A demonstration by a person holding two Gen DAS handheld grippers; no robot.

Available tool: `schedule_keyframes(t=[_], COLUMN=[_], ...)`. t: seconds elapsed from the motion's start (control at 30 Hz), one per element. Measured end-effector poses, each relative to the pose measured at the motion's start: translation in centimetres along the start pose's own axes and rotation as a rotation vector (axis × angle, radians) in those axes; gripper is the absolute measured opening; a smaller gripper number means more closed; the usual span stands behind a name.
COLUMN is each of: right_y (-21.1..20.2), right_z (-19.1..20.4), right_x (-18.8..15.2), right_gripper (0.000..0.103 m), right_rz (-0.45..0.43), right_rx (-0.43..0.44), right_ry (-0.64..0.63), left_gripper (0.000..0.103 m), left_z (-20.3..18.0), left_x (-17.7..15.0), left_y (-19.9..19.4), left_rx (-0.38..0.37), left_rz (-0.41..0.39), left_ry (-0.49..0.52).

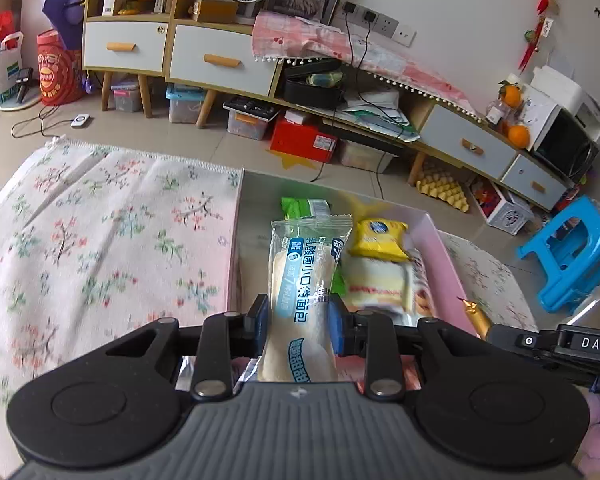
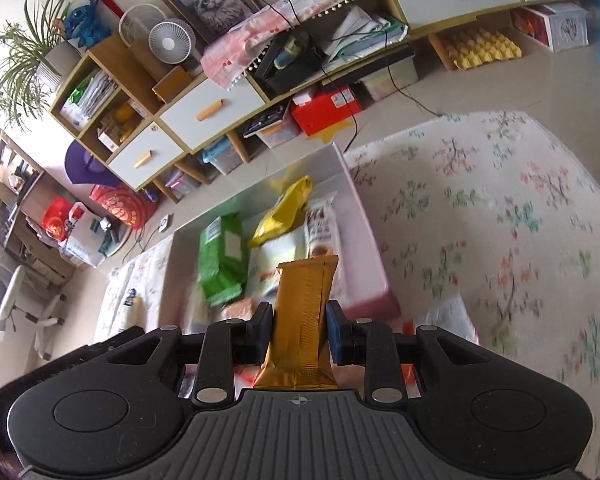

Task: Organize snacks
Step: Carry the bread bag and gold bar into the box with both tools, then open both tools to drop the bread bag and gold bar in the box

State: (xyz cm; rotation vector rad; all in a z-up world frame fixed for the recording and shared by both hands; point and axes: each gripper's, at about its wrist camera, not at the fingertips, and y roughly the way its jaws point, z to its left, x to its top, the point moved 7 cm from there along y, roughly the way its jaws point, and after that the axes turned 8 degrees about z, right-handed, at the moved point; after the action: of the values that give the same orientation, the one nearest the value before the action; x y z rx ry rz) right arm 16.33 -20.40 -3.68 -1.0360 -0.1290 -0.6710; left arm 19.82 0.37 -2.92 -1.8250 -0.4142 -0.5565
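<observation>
Left gripper [image 1: 299,316] clamps the bread packet [image 1: 302,280] above the pink box [image 1: 440,236]. Right gripper [image 2: 298,316] pinches the gold bar [image 2: 304,316] over the box's near end. Risk: both dropping together, wrappers colliding; blurred contents probably crowded.

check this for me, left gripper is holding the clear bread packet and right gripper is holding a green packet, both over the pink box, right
Not quite. The right gripper holds a gold packet, not a green one; the right wrist view shows the green packet already lying in the pink box. The rest stands: the left gripper holds the clear bread packet over the box.
</observation>
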Motion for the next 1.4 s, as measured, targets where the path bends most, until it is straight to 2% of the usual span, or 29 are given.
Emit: schedule_keyframes(t=[0.23,0.53,0.83,0.93,1.03,1.13,1.2,1.4], right_y=[2.7,5.1,6.2,6.2,5.8,5.4,5.1,3.8], right_z=[-0.8,-1.2,-1.7,-1.7,-1.6,-1.6,-1.4,-0.4], right_x=[2.6,3.7,3.8,3.7,3.9,4.0,4.0,3.6], right_gripper=[0.027,0.027,0.027,0.030,0.033,0.046,0.052,0.064], right_rz=[-0.033,-0.025,-0.025,-0.028,-0.044,-0.040,-0.040,-0.053], right_rx=[-0.004,-0.059,-0.085,-0.081,-0.064,-0.038,-0.025,-0.060], right_ry=[-0.016,-0.090,-0.109,-0.110,-0.103,-0.083,-0.077,-0.115], left_gripper=[0.027,0.028,0.028,0.029,0.038,0.048,0.059,0.068], left_z=[0.1,-0.1,0.1,0.1,0.0,-0.4,-0.7,-1.3], left_x=[0.9,2.1,2.8,2.9,3.0,3.0,2.9,2.3], left_y=[3.3,5.4,6.0,5.9,5.7,5.4,5.2,4.0], left_rx=[0.081,0.157,0.195,0.195,0.206,0.185,0.188,0.168], left_rz=[0.006,-0.006,-0.025,-0.029,-0.045,-0.044,-0.048,-0.046], left_ry=[0.031,0.087,0.104,0.108,0.118,0.130,0.140,0.165])
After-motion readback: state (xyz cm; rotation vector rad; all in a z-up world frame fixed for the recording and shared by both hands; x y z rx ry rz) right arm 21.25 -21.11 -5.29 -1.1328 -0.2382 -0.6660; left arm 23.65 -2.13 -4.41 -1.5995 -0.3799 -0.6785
